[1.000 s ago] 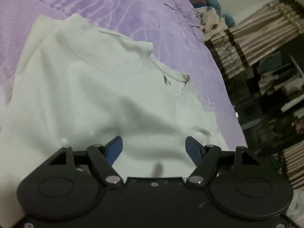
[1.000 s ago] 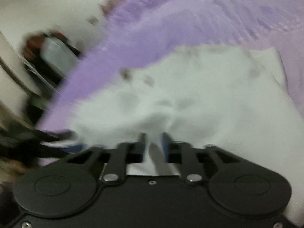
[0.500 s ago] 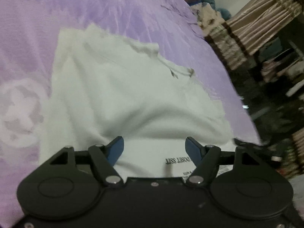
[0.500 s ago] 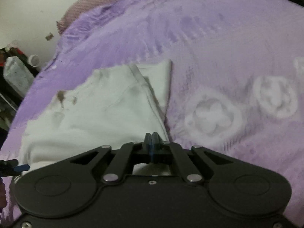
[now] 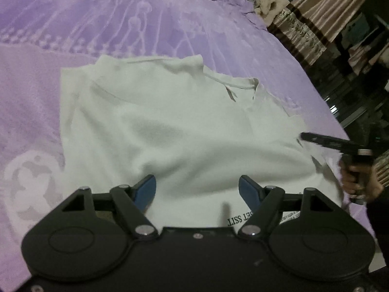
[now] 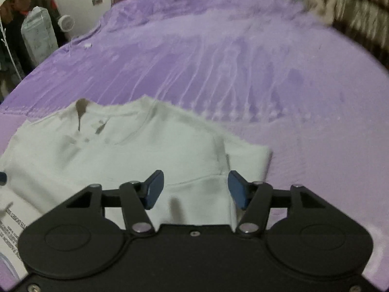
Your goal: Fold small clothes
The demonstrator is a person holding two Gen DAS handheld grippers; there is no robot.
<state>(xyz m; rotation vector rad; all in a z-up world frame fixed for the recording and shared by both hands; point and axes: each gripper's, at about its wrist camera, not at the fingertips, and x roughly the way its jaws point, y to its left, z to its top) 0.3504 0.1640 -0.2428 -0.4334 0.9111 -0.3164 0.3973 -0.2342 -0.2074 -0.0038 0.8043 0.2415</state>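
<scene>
A second ago the right gripper point(image 6: 194, 187) was pinched on the cloth; now its blue pads point(image 6: 153, 189) are parting — opening, nothing pressed between them. In the left wrist view the white shirt point(image 5: 170, 131) fills the middle of the frame on the purple bedspread point(image 5: 121, 19), its collar toward the upper right, one sleeve folded in at the upper left, soft wrinkles across the body and black lettering at the lower edge. The left gripper point(image 5: 197, 189) stands spread above the hem, still widening, holding nothing. At the right edge a hand point(image 5: 357, 177) grips the other tool. In the right wrist view the shirt point(image 6: 116, 155) lies lower left — neckline up, sleeve tucked at the right.
</scene>
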